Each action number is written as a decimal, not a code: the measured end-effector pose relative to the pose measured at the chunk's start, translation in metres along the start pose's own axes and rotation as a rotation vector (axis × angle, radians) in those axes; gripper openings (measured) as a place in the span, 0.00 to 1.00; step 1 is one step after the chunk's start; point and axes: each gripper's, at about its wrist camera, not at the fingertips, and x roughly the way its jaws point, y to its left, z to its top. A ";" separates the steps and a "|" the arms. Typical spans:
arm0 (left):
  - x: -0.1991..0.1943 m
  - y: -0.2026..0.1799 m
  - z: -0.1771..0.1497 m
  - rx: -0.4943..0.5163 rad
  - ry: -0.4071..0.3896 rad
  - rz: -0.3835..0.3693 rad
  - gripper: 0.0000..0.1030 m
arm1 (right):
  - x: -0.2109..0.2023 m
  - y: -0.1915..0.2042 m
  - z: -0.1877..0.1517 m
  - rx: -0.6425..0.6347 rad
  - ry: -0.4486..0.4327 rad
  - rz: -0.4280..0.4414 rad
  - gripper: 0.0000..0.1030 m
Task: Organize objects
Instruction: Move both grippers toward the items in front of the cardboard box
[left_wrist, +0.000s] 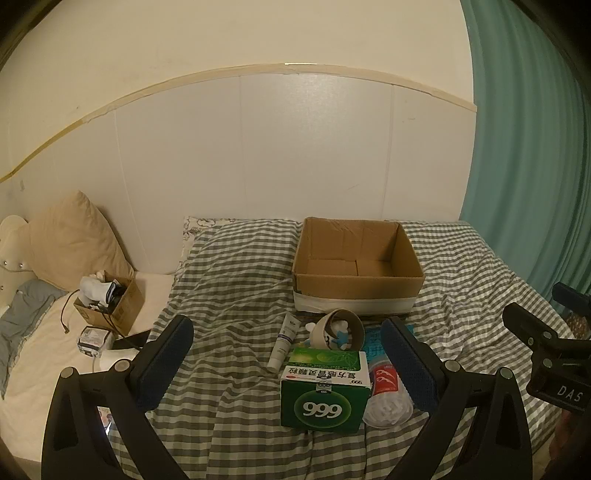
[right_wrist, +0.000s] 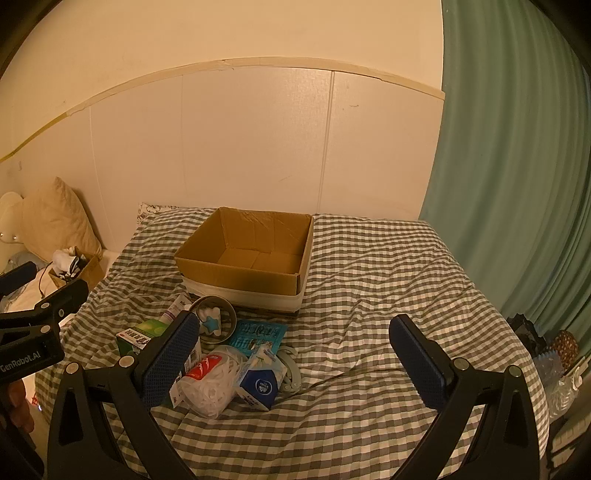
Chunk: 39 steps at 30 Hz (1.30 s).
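Observation:
An empty cardboard box (left_wrist: 358, 264) stands on the checked bed cover; it also shows in the right wrist view (right_wrist: 251, 258). In front of it lies a pile: a green 999 medicine box (left_wrist: 325, 391), a white tube (left_wrist: 284, 341), a tape roll (left_wrist: 338, 328) around a small white and blue toy, and a clear bag with a red label (left_wrist: 386, 391). The right wrist view adds a blue and white carton (right_wrist: 260, 380) and a teal packet (right_wrist: 258, 334). My left gripper (left_wrist: 288, 362) is open and empty, straddling the pile. My right gripper (right_wrist: 295, 358) is open and empty, just right of the pile.
A small cardboard box of clutter (left_wrist: 109, 301) and a beige pillow (left_wrist: 74, 240) lie at the left by the headboard. A teal curtain (left_wrist: 532, 166) hangs at the right. Bags and a pineapple (right_wrist: 563, 345) sit beyond the bed's right edge.

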 end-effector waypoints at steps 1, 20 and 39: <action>0.000 0.000 0.000 0.001 0.001 0.000 1.00 | 0.000 0.000 0.000 0.000 0.000 0.000 1.00; 0.001 -0.001 -0.001 0.004 0.002 0.000 1.00 | 0.001 -0.001 -0.001 0.001 0.001 -0.008 1.00; -0.002 -0.008 -0.002 0.011 0.000 -0.007 1.00 | 0.001 0.000 0.002 0.004 0.002 -0.003 1.00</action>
